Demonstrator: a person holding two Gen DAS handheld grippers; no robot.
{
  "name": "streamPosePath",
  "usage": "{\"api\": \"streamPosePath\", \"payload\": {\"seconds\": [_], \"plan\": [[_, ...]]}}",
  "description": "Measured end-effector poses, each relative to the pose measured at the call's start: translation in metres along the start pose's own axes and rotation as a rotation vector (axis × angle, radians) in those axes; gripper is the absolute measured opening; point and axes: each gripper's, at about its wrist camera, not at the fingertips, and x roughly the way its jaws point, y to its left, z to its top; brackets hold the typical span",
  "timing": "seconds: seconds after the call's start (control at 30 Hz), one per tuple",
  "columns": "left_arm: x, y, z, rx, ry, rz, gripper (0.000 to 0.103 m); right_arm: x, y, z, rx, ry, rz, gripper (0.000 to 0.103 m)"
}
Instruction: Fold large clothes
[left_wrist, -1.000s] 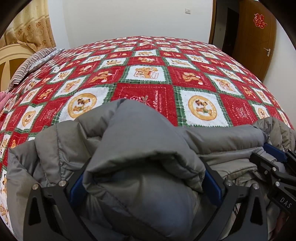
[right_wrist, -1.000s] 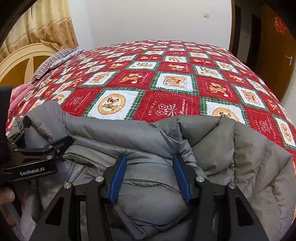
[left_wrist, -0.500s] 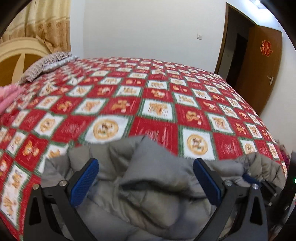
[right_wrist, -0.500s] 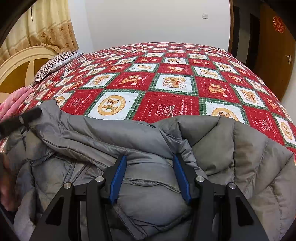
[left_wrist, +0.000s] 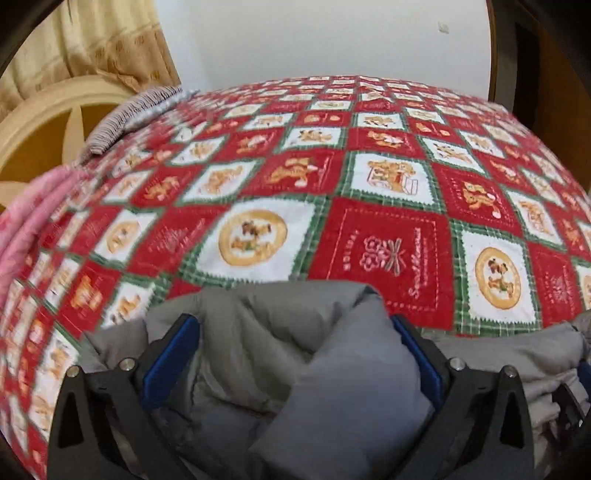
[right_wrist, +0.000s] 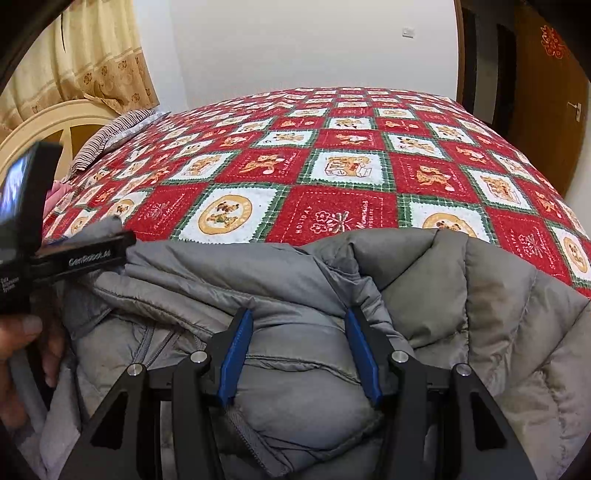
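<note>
A bedroom in a home

A bed (right_wrist: 369, 155) under a red Christmas patchwork quilt (left_wrist: 369, 177), a striped pillow (right_wrist: 110, 136), a curved headboard (left_wrist: 48, 114), patterned curtains (right_wrist: 92, 55) and a wooden door (right_wrist: 546, 110).

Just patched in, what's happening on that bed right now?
A person is folding a grey quilted puffer jacket on a bed covered by a red, white and green patchwork quilt. The right claw is clamped on a padded fold near the jacket's middle. The left claw stands wide around a bunched section at the jacket's other end; its pads don't clearly press the fabric. The jacket lies crumpled, not yet neatly folded.
</note>
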Motion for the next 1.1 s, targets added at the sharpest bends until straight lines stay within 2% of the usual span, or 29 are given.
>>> {"api": "streamPosePath", "payload": {"seconds": [0.07,0.23,0.87,0.97,1.07,1.1], "plan": [[0.001,-0.002,-0.003,0.005,-0.011,0.004,0.103,0.000,0.000,0.000,0.001,0.001,0.001,0.053],[0.007,0.004,-0.006,-0.032,-0.003,-0.042,0.103,0.001,0.002,0.001,-0.015,0.007,-0.017,0.053],[0.010,-0.001,-0.002,-0.022,0.013,-0.040,0.103,0.005,0.009,0.003,-0.056,0.025,-0.060,0.054],[-0.007,0.005,0.003,0.004,0.016,-0.051,0.103,-0.005,0.016,0.007,-0.115,0.045,-0.088,0.055],[-0.047,0.021,0.004,0.030,-0.034,-0.078,0.103,-0.034,0.013,0.005,-0.140,0.026,-0.122,0.068],[-0.069,0.031,0.000,0.044,-0.065,-0.102,0.103,-0.046,0.010,0.002,-0.137,0.018,-0.130,0.069]]}}
